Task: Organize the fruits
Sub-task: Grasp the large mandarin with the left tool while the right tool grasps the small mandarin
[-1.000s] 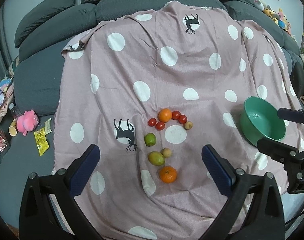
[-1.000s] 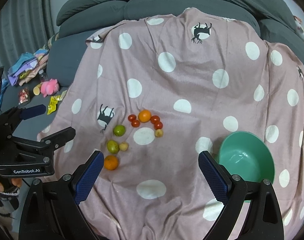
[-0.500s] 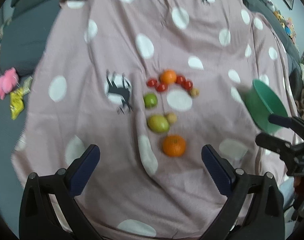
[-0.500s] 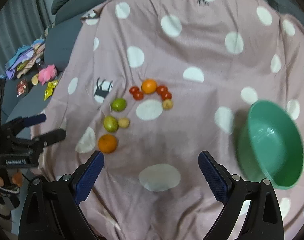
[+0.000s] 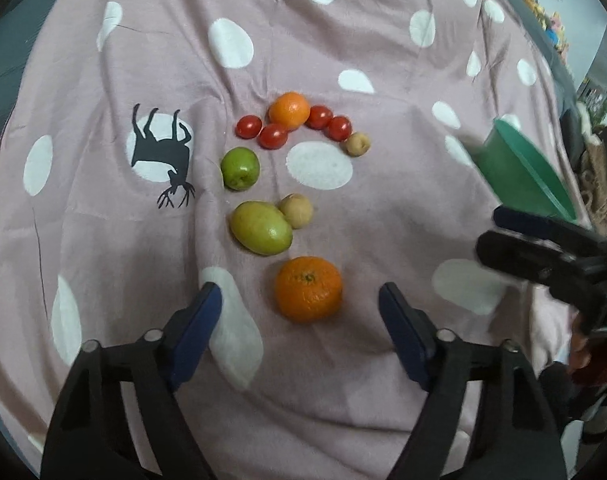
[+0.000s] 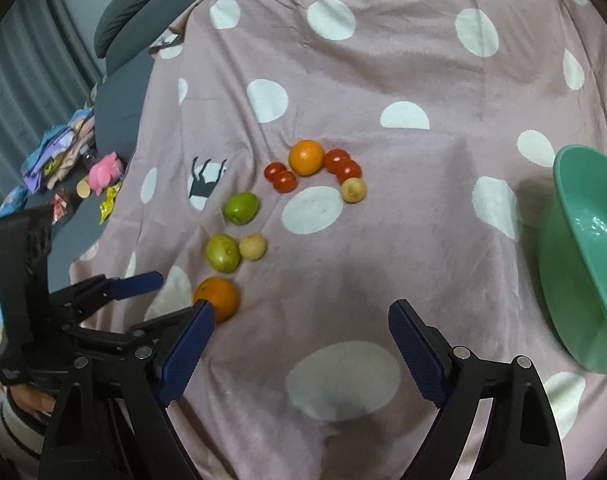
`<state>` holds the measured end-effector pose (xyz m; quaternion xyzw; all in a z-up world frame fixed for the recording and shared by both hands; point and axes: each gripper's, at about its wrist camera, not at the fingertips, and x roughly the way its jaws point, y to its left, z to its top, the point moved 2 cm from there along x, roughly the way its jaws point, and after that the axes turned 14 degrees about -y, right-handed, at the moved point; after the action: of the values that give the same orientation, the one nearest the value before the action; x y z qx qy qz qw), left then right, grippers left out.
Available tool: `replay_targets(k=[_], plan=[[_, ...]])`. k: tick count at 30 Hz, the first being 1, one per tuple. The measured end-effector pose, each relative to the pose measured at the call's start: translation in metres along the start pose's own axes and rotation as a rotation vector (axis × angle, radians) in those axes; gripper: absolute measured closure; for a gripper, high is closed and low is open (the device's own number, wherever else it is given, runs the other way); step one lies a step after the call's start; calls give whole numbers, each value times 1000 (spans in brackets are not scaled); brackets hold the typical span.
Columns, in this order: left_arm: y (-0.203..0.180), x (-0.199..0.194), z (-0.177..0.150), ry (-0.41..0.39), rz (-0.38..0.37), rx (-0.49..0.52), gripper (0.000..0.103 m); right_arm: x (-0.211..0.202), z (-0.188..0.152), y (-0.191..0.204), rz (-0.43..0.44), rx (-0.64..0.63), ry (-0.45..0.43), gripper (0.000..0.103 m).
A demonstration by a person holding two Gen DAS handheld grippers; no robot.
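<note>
Orange [image 5: 308,289]: likely firm, roundish, prone to rolling; best pinched across its middle. Left gripper [image 5: 300,306] is hovering over it, jaws spread; right gripper [image 6: 300,332] is idling agape.

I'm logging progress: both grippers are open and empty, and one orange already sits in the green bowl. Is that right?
Not quite. The green bowl holds no fruit, as the right wrist view shows. Both oranges lie on the blanket: the near orange just ahead of the left gripper, the far orange among the tomatoes. The right gripper is open and empty too.
</note>
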<state>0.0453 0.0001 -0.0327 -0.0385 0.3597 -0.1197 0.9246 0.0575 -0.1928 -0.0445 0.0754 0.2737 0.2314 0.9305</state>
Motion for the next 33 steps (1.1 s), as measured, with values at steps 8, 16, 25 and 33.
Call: replay_targets(k=[8, 16, 25, 33], plan=[[-13, 30, -4, 48, 31, 136, 60, 13, 9, -9, 2, 10, 2, 18], [6, 32, 4, 11, -27, 31, 63, 46, 22, -8, 77, 68, 47, 26], [54, 34, 79, -165, 61, -37, 63, 116, 55, -10, 152, 310, 50, 35], [69, 59, 98, -158, 72, -31, 63, 171, 70, -22, 34, 456, 27, 38]])
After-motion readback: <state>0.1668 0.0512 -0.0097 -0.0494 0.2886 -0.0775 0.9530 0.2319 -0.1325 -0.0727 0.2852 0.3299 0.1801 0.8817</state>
